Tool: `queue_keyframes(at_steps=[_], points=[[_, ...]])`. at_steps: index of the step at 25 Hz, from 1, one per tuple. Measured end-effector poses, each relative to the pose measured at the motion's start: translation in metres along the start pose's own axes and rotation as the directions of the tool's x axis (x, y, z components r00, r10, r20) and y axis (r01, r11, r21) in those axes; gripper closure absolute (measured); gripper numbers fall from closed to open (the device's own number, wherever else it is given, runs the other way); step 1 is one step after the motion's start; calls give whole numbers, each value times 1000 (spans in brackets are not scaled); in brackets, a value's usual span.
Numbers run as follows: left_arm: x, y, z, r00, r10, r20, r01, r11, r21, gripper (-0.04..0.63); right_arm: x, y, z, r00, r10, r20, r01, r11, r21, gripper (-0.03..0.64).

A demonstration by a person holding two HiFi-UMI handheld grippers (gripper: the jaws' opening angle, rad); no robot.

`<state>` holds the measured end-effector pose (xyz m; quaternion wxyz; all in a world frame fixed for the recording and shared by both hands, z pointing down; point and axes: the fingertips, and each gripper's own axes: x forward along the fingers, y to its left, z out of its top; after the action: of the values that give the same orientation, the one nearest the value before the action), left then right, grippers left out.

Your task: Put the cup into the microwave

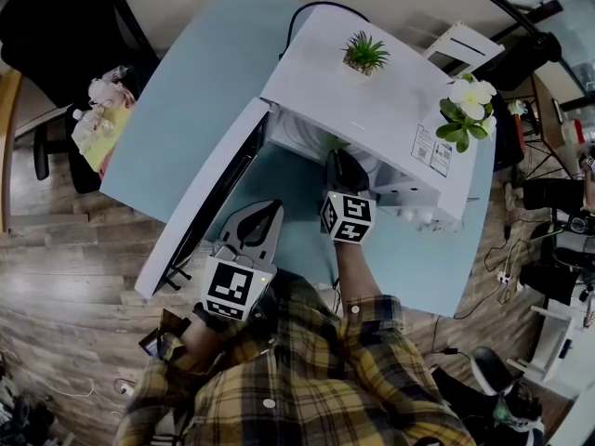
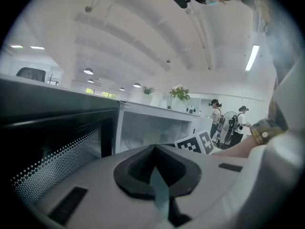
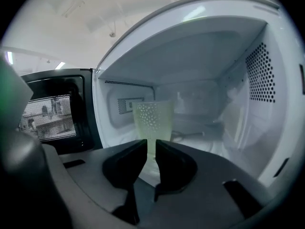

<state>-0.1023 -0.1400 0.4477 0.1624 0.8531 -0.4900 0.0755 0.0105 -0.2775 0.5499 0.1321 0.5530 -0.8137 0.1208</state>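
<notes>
While the cup [image 3: 152,122] stands upright inside the microwave [image 3: 214,51], just beyond the tips of the right hand-held gripper [image 3: 150,149], we see that gripper's jaws almost together, a narrow slit between them and nothing pinched. The cup is pale green and dimpled, wider than the slit, and its foot is hidden behind the jaws. We find the microwave door [image 3: 52,111] swung wide open at the left, its dotted window dark. From the head view we see the white microwave [image 1: 372,110] on a light blue surface [image 1: 204,82], the right hand-held gripper [image 1: 339,170] reaching into its mouth and the left hand-held gripper [image 1: 268,210] near the open door [image 1: 209,203], over the surface. In its own view the left hand-held gripper [image 2: 153,147] has its jaws pressed together at the tips and empty. Each gripper carries a marker cube [image 1: 348,217] with black-and-white squares, which spell no words. We note a sticker [image 1: 430,149] on the microwave's top near the front corner, its print too small to read. We also see a small green plant [image 1: 364,54] and a white-flowered plant [image 1: 469,105] standing on that top, and two knobs [image 1: 414,216] on the front panel. We can make out no brand name.
</notes>
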Motion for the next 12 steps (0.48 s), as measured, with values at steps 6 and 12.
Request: queue_keyframes(at_steps=[6,12], points=[[-2,-1,2,1000,3,4,-3,1000,4,604,-6,1,3,1000,7,14,-7,1000,-2,557],[-6,-3,5,1000,10,16,-10,1000,9,604,-16,5,8,999,28,34,-28,1000,-2,557]])
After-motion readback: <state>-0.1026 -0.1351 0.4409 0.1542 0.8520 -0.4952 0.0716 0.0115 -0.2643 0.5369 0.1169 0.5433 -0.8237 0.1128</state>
